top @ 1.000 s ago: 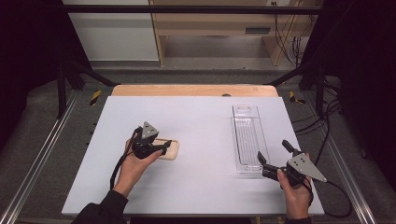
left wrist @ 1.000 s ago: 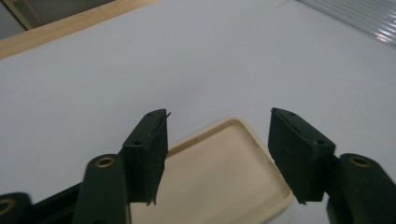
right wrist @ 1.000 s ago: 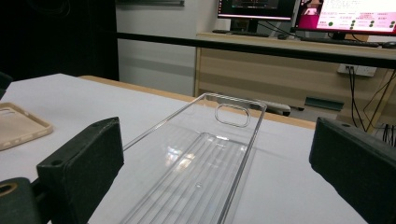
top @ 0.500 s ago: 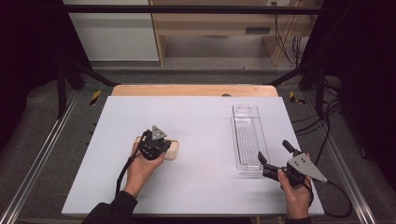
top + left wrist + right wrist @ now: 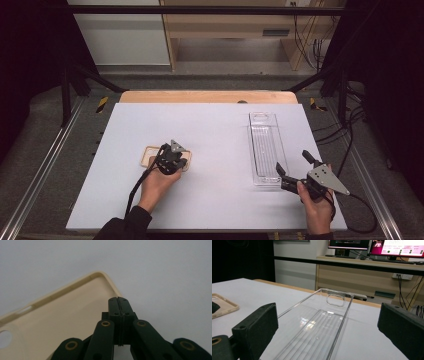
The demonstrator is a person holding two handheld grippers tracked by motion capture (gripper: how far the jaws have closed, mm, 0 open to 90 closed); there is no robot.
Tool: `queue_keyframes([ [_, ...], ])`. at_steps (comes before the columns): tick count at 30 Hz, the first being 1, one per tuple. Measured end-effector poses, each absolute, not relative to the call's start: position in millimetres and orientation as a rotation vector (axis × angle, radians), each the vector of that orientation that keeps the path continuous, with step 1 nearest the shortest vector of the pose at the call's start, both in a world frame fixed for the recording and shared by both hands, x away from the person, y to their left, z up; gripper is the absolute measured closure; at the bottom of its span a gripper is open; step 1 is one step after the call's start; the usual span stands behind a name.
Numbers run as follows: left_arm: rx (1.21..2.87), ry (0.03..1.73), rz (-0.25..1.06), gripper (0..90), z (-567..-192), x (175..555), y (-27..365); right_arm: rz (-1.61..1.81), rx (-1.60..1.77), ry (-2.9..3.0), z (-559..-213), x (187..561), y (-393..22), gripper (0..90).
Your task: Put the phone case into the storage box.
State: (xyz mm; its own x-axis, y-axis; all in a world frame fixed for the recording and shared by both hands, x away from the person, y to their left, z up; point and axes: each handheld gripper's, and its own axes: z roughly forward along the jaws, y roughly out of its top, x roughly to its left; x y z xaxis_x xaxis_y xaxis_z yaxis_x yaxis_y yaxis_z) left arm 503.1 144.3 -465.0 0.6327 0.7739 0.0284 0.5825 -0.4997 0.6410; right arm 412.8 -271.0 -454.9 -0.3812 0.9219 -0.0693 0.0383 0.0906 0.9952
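Note:
A cream phone case [image 5: 149, 156] lies open side up on the left half of the white table [image 5: 215, 130]. My left gripper [image 5: 170, 156] points down at its right end. In the left gripper view the case [image 5: 62, 322] spreads out on the left, and the left gripper [image 5: 118, 300] has its jaws pressed together right where the case's thin rim runs in between them. A clear plastic tray [image 5: 265, 149] lies lengthwise on the right. My right gripper [image 5: 292, 163] rests just behind its near end, open, with nothing between its jaws. The right gripper view looks along the tray [image 5: 322, 315].
A wooden strip [image 5: 207, 96] borders the table's far edge. Metal rails [image 5: 45, 165] run along both sides. Cables [image 5: 350, 140] hang off the right. A bench with monitors [image 5: 372, 246] stands beyond the table.
My left gripper has moved right and down onto the case's right end, and its jaws have gone from apart to shut. The right gripper has stayed put.

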Motion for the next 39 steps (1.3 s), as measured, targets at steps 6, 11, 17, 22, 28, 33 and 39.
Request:
queue_keyframes([
  [6, 2.267, 1.029, 0.384, 90.0, -467.4, 493.5, 138.7, 1.398, 0.979, 1.567, -454.7, 412.5, -271.3, 3.3],
  [11, 2.273, 0.975, 0.362, 90.0, -469.0, 481.5, 131.2, 1.391, 0.977, 1.572, -454.9, 412.6, -270.8, 3.3],
  [17, 2.287, 0.909, 0.318, 90.0, -469.7, 466.9, 120.6, 1.388, 0.974, 1.576, -455.0, 412.6, -270.0, 3.3],
  [22, 2.297, 0.855, 0.284, 90.0, -470.3, 455.0, 108.4, 1.388, 0.974, 1.576, -455.1, 412.6, -269.9, 3.3],
  [28, 2.308, 0.798, 0.254, 90.0, -471.0, 441.6, 95.4, 1.387, 0.974, 1.576, -455.2, 412.8, -270.0, 3.3],
  [33, 2.317, 0.752, 0.233, 90.0, -471.5, 429.6, 84.9, 1.385, 0.973, 1.577, -455.2, 412.5, -269.7, 3.3],
  [39, 2.324, 0.717, 0.212, 90.0, -471.7, 420.4, 76.5, 1.38, 0.973, 1.575, -455.0, 412.2, -269.6, 3.3],
])
